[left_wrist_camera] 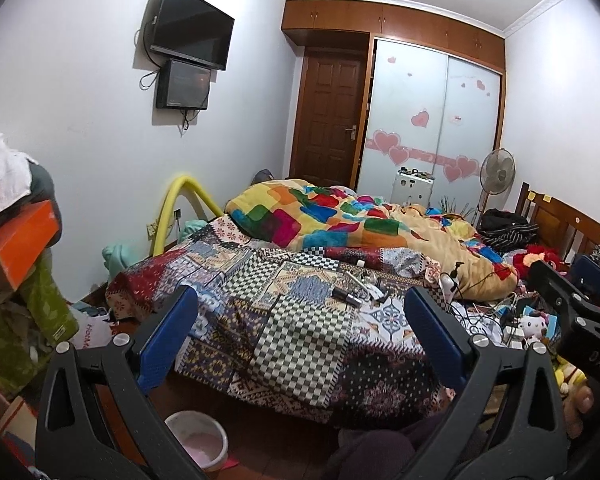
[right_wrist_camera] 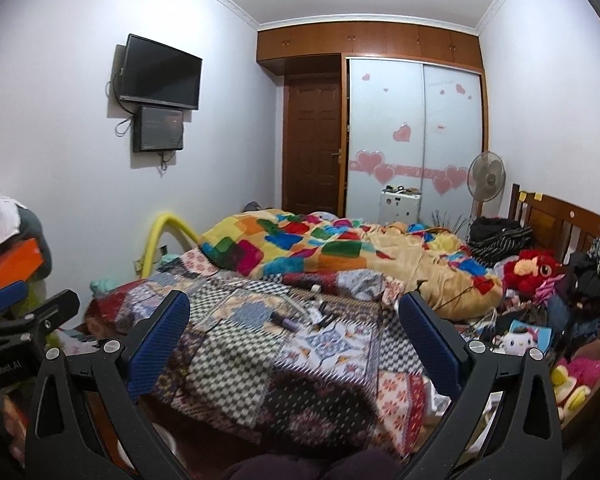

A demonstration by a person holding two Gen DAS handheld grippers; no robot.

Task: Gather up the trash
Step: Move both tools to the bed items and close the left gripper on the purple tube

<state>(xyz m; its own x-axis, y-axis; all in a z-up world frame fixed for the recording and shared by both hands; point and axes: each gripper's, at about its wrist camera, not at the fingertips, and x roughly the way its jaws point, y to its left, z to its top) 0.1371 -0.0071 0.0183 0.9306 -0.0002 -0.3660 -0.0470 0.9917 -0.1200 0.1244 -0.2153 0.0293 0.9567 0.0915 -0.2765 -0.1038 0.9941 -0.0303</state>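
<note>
Small litter lies on the patchwork bedspread [left_wrist_camera: 300, 344]: a dark tube [left_wrist_camera: 346, 298] and white scraps [left_wrist_camera: 374, 290], which the right wrist view shows as the tube [right_wrist_camera: 286, 322] and the scraps [right_wrist_camera: 316, 314]. A white bucket [left_wrist_camera: 198, 440] with a pink inside stands on the floor at the bed's near corner. My left gripper [left_wrist_camera: 300, 294] hangs open above the bed's near edge, short of the litter and holding nothing. My right gripper [right_wrist_camera: 294, 299] is open and empty too, and it shows at the right edge of the left wrist view [left_wrist_camera: 572, 300].
A bright patchwork quilt [left_wrist_camera: 340, 216] is heaped on the bed's far half. Cables, chargers and plush toys [right_wrist_camera: 520, 340] crowd the right side by the wooden headboard [right_wrist_camera: 560, 220]. An orange box [left_wrist_camera: 16, 248] tops a pile at left. A fan [right_wrist_camera: 486, 176] and wardrobe stand behind.
</note>
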